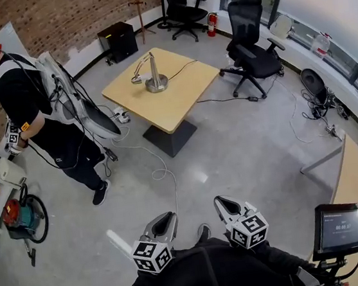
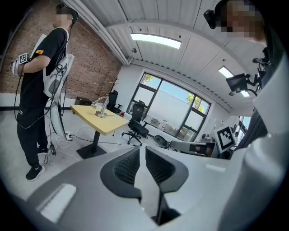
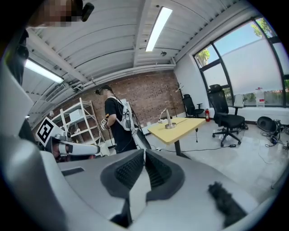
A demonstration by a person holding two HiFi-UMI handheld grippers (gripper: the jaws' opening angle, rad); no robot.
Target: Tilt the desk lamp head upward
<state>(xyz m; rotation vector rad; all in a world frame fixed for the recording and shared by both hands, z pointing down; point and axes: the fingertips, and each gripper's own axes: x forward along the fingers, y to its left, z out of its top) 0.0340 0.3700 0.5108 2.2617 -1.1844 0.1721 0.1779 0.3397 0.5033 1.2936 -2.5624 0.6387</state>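
Desk lamp (image 1: 152, 75) — silver, on a round base — stands on the yellow table (image 1: 184, 103), toward its far-left side and well apart from both of my grippers. Its thin arm leans over and the head hangs low, close above the tabletop. A dark cord (image 1: 183, 69) runs from the base across the table toward its right edge. Both grippers are held on the near side of the table, close in against my body. On the left gripper (image 1: 165, 220) the fingers (image 2: 125, 168) stand only a narrow slit apart, and nothing sits between them. On the right gripper (image 1: 223, 202) the fingers (image 3: 130, 170) are pressed together, tips touching, and they hold nothing either. Left of the table a person (image 1: 40, 117) in black stands side-on with a harness of gear strapped on. A black office chair (image 1: 249, 46) sits just right of the table, and a second chair (image 1: 181, 6) stands beyond it by the far wall. A white cable (image 1: 159, 167) trails over the floor from the table's foot toward me. Well to the right of the table and nearer me, a small screen (image 1: 337, 228) on a stand glows — its text is too small for me to read.
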